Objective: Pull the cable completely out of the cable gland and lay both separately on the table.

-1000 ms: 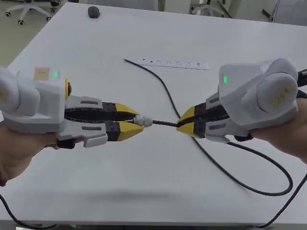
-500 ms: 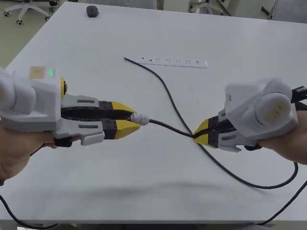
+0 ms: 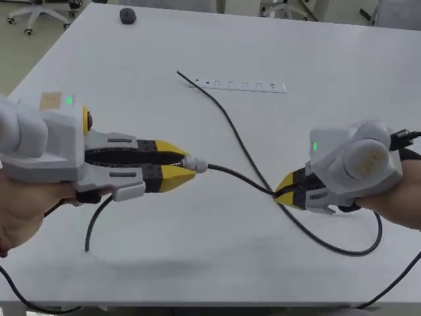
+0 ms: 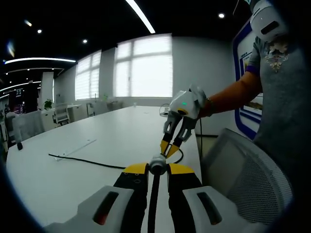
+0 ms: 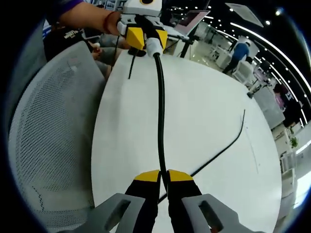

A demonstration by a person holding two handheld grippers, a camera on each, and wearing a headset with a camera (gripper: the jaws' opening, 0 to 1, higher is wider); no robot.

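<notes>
I see the cable gland [image 3: 195, 164], a small pale grey fitting, clamped level between the tips of the left gripper [image 3: 186, 166], above the table [image 3: 197, 263]. The black cable [image 3: 240, 176] is threaded through it. One stretch runs nearly straight to the right gripper [image 3: 279, 191], which pinches it. What I take to be its short tail hangs behind the gland. The rest loops across the tabletop.

A white table [image 3: 263, 39] stands under ceiling light strips [image 4: 141, 15], bright windows [image 4: 143, 68] behind, a grey mesh chair [image 5: 48, 121] beside.
</notes>
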